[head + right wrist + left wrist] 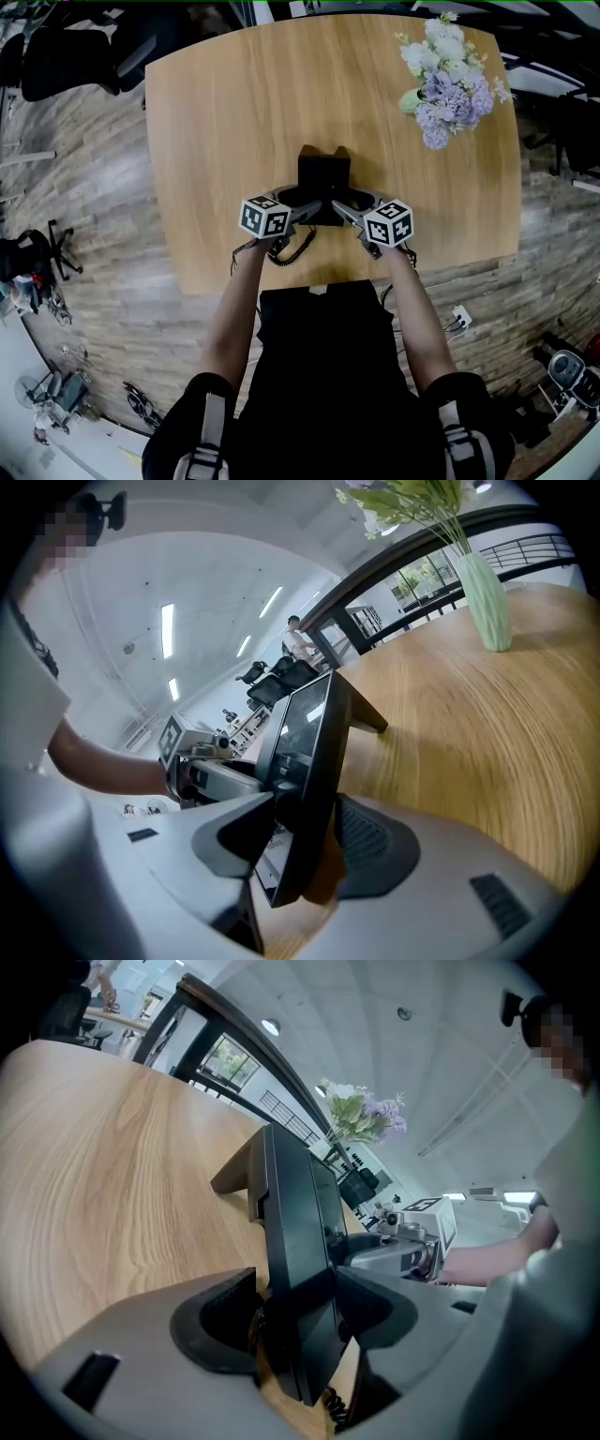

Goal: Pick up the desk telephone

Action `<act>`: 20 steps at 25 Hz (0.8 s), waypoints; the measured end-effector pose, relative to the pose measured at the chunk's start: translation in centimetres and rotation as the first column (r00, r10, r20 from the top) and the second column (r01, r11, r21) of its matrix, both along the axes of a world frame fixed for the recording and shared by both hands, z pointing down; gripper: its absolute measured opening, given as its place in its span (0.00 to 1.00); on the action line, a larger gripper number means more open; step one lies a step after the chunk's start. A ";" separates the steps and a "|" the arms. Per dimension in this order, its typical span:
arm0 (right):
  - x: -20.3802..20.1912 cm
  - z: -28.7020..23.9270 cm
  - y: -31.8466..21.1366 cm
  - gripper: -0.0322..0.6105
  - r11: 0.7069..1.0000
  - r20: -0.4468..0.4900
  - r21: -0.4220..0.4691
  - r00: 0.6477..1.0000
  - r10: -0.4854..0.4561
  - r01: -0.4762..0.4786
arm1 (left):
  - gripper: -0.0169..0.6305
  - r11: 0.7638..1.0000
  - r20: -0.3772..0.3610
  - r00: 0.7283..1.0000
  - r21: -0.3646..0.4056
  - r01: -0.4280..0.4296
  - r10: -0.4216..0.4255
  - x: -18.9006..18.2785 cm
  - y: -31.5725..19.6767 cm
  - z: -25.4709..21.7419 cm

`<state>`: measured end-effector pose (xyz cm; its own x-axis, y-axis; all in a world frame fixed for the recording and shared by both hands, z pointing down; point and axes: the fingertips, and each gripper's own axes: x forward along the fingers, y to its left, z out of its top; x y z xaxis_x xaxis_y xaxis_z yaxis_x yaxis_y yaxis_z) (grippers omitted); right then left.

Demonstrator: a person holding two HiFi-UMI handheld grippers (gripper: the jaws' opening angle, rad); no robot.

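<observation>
A black desk telephone [323, 174] stands on the wooden table [225, 112], its stand foot on the wood and its coiled cord [294, 247] trailing toward the near edge. My left gripper [300, 199] reaches in at its left side. In the left gripper view the telephone's edge [295, 1241] is between the jaws of the left gripper [298, 1314]; one pad touches it and a slim dark gap shows at the other. My right gripper [349, 202] is at the right side. In the right gripper view both pads of the right gripper [305, 841] lie against the telephone [309, 747].
A pale green vase of white and lilac flowers [448, 80] stands at the table's far right corner, its vase [491, 602] well beyond the telephone. The table's near edge [309, 277] is just behind the grippers. Office chairs [70, 56] stand on the floor at the far left.
</observation>
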<state>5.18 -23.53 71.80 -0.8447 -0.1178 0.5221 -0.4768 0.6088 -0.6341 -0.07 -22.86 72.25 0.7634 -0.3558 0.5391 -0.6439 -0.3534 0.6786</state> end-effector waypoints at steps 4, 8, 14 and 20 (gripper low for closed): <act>-0.3 0.2 0.3 0.37 1.000 0.011 -0.014 1.000 -0.012 0.012 | 0.42 1.000 -0.007 1.000 -0.004 -0.004 0.004 0.3 0.1 0.1; -0.3 0.3 0.3 0.37 1.000 0.012 -0.016 1.000 -0.003 0.003 | 0.43 0.999 0.008 0.999 -0.003 -0.037 0.037 0.5 0.2 0.2; -0.3 0.2 0.3 0.37 1.000 0.012 -0.027 1.000 0.014 -0.014 | 0.44 0.999 0.015 0.999 0.000 -0.043 0.043 0.8 0.1 0.2; -0.3 0.3 0.3 0.37 0.999 0.023 -0.038 1.000 0.020 -0.019 | 0.45 0.996 -0.006 0.996 0.003 -0.094 0.094 1.4 -0.5 0.2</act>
